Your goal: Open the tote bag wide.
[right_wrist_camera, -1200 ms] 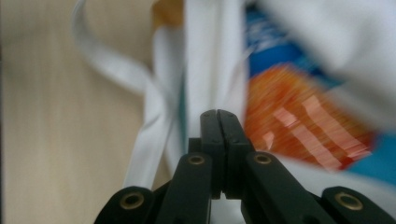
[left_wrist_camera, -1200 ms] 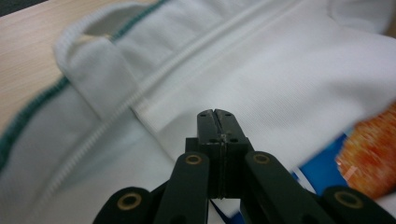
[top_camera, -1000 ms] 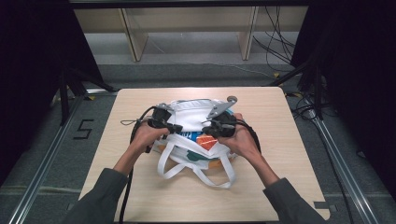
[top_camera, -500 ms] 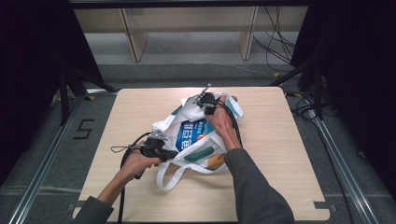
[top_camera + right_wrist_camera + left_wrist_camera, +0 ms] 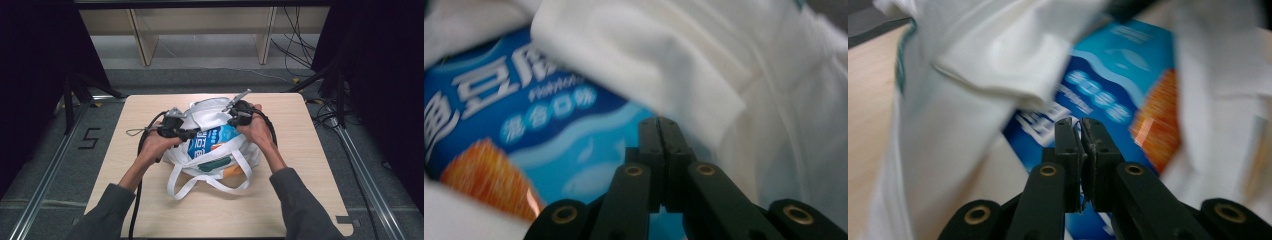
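A white tote bag (image 5: 209, 111) lies on the wooden table (image 5: 310, 200), its mouth showing a blue snack packet (image 5: 212, 141) with an orange picture. My left gripper (image 5: 193, 134) is at the bag's left side, its tips over the packet (image 5: 1128, 85). Its jaws (image 5: 1080, 122) have just eased apart to a thin slit, and I see nothing between them. My right gripper (image 5: 231, 121) is at the bag's far right rim. There its jaws (image 5: 659, 122) are shut and empty, with the packet (image 5: 524, 115) and white bag cloth (image 5: 674, 60) just beyond.
The bag's white strap loops (image 5: 200, 184) trail toward the near edge. A green item (image 5: 216, 162) lies at the bag's mouth. Cables hang from both grippers, the left one off the near edge. Wooden shelf legs (image 5: 142, 42) stand beyond the table.
My left hand rose from the bag's near left corner to its left side. My right hand came back from the bag's far end to its right rim. The bag turned and shifted.
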{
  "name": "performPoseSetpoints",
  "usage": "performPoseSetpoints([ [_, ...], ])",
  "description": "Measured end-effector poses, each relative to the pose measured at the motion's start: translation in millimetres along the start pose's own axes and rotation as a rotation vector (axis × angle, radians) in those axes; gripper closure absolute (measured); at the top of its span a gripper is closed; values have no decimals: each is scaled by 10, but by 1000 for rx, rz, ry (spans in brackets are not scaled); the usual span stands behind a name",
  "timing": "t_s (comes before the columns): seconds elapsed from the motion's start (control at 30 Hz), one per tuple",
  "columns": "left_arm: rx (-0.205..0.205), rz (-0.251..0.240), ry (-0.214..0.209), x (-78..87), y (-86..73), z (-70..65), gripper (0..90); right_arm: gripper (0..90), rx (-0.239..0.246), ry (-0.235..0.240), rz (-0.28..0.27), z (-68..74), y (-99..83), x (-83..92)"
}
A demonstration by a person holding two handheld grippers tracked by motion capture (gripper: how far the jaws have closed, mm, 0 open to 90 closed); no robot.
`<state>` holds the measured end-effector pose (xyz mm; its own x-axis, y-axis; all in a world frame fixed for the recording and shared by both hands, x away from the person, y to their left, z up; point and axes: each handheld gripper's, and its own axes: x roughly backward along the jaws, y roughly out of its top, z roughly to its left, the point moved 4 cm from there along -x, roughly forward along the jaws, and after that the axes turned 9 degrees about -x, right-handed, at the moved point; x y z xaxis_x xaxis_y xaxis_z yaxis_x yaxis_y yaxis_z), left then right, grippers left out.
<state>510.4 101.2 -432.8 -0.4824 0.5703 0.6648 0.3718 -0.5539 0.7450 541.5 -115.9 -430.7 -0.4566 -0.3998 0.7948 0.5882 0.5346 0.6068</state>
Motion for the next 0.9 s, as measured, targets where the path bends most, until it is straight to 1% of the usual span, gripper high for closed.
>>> performPoseSetpoints([
  [0.03, 7, 29, 16, -49, 13, 67, 856, 900, 19, 5, 6, -4, -83, 53],
  [0.07, 21, 46, 31, -95, 6, 134, 857, 900, 30, 7, 19, -14, -176, 91],
  [0.1, 26, 70, 36, -136, -23, 200, 857, 900, 46, 6, 27, -25, -275, 124],
  [0.13, 27, 100, 65, -171, -77, 269, 858, 900, 40, 10, 31, -31, -374, 145],
  [0.17, 9, 148, 98, -199, -154, 338, 868, 900, 32, 21, 39, -41, -469, 156],
  [0.2, 11, 189, 116, -218, -251, 411, 879, 900, 25, 15, 80, -47, -574, 152],
  [0.23, 54, 183, 124, -229, -349, 483, 892, 900, 54, -7, 117, -76, -685, 125],
  [0.27, 129, 123, 83, -200, -405, 548, 893, 900, 38, 3, 147, -85, -802, 100],
  [0.3, 180, 92, 52, -180, -443, 583, 894, 900, 30, 24, 131, -117, -901, 74],
  [0.33, 192, 80, 52, -180, -454, 588, 894, 900, -11, 45, 102, -143, -960, 87],
  [0.37, 171, 92, 66, -188, -435, 565, 894, 900, -37, 61, 88, -156, -996, 100],
  [0.4, 130, 127, 79, -181, -403, 537, 894, 900, -33, 62, 87, -160, -1004, 111],
  [0.43, 114, 130, 87, -169, -364, 495, 890, 900, -20, 49, 88, -151, -981, 124],
  [0.47, 110, 102, 71, -138, -312, 454, 879, 900, -6, 23, 76, -134, -940, 159],
  [0.5, 102, 74, 58, -97, -253, 413, 875, 900, -29, 18, 54, -85, -877, 230],
  [0.53, 87, 55, 59, -54, -191, 380, 871, 900, -16, 20, -8, -59, -799, 298],
  [0.57, 70, 33, 67, -19, -127, 367, 868, 900, -12, 34, -53, -24, -719, 371],
  [0.6, 63, 9, 75, 7, -59, 368, 863, 900, 23, 38, -116, -21, -612, 437],
  [0.63, 61, -21, 91, 29, 6, 381, 862, 900, 21, 26, -173, -29, -509, 496],
  [0.67, 49, -42, 102, 54, 60, 415, 856, 900, 16, 11, -204, -67, -413, 543],
  [0.7, 60, -49, 113, 62, 94, 447, 855, 900, 13, -15, -237, -123, -325, 567],
  [0.73, 59, -46, 132, 59, 107, 495, 856, 900, 18, -46, -257, -204, -252, 559],
  [0.77, 61, -31, 151, 41, 90, 552, 860, 900, 5, -66, -239, -290, -211, 528],
  [0.8, 59, 2, 173, 15, 42, 623, 864, 900, -28, -81, -227, -369, -197, 467],
  [0.83, 87, 17, 182, -31, -19, 685, 871, 900, -49, -87, -206, -451, -197, 391],
  [0.87, 120, 20, 172, -82, -88, 737, 880, 900, -68, -106, -192, -521, -214, 293],
  [0.9, 142, 30, 176, -137, -163, 780, 882, 900, -76, -113, -160, -582, -247, 199],
])
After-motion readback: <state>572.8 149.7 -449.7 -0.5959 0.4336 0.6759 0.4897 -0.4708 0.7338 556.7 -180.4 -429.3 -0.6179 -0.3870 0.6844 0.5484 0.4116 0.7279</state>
